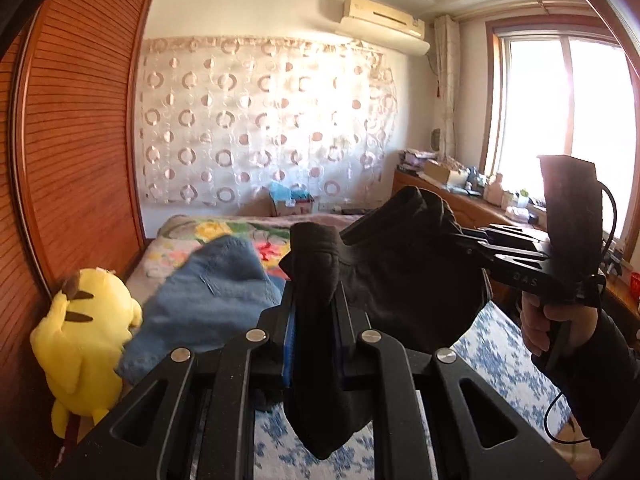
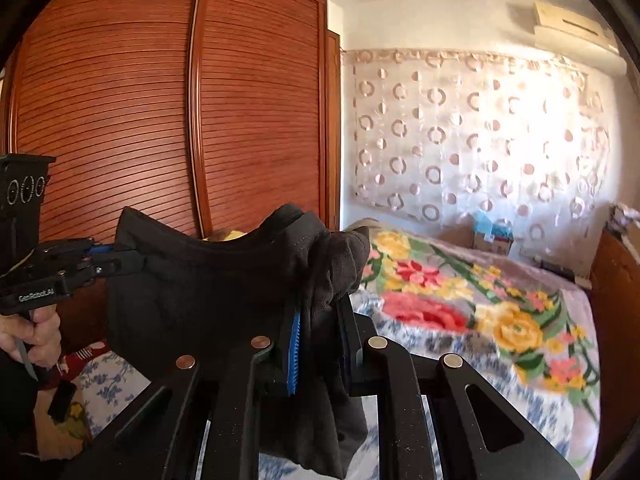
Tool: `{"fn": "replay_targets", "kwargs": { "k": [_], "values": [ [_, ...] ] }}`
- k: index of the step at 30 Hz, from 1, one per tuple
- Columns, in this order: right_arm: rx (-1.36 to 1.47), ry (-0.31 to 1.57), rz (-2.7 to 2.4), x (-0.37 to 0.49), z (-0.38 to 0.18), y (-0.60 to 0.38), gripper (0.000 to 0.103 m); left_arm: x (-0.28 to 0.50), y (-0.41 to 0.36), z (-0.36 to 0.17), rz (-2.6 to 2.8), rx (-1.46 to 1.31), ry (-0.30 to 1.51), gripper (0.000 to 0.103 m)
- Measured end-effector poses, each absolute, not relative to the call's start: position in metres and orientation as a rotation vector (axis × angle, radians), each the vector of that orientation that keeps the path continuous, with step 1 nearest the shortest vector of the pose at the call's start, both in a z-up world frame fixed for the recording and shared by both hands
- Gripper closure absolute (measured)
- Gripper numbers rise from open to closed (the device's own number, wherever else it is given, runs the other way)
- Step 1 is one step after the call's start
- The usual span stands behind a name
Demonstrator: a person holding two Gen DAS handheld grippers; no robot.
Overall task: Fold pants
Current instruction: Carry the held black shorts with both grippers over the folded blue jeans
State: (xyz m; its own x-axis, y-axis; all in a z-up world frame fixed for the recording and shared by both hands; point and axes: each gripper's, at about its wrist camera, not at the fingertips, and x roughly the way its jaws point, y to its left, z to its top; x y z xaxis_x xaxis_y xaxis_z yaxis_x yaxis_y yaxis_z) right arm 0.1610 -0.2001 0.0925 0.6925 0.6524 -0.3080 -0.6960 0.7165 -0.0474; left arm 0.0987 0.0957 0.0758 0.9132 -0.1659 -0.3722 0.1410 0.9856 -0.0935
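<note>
Pants (image 1: 404, 276) held aloft over bed (image 2: 460, 304), stretched between 2 claws. Left claw (image 1: 314, 300) clamped on 1 bunched edge, cloth hanging down between fingers; claw pointed slightly downward. Right claw (image 2: 320, 332) clamped on other edge, likewise tilted slightly down. Right hand (image 1: 548, 326) seen wrapped around grip, dark sleeve (image 1: 592, 364) behind. Left hand (image 2: 34, 340) seen closed on handle. Blue cloth (image 1: 208, 300) and yellow plush (image 1: 86, 336) lying on bed below.

Right hand-held gripper (image 2: 318, 344): clamped on black pants (image 2: 192, 280)
Left hand-held gripper (image 2: 120, 258): pinching pants' left edge
Bed (image 2: 480, 320): right, floral
</note>
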Motion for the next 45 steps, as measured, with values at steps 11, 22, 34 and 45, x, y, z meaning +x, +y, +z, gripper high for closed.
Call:
{"fn": "replay_targets", "kwargs": {
  "k": [11,22,34,45],
  "values": [
    [-0.319,0.313,0.849,0.234,0.107,-0.125,0.088,0.12,0.153,0.059,0.011,-0.116,0.41,0.087],
    [-0.465,0.36,0.855,0.295,0.098,-0.052,0.088,0.144,0.189,0.025,0.064,-0.202,0.483,0.087],
    [-0.519,0.423,0.894,0.341,0.085,0.02,0.087,0.153,0.197,0.011,0.085,-0.244,0.522,0.087],
    [-0.354,0.444,0.85,0.349,0.099,-0.013,0.058,0.141,0.199,0.022,0.128,-0.218,0.502,0.064]
  ]
}}
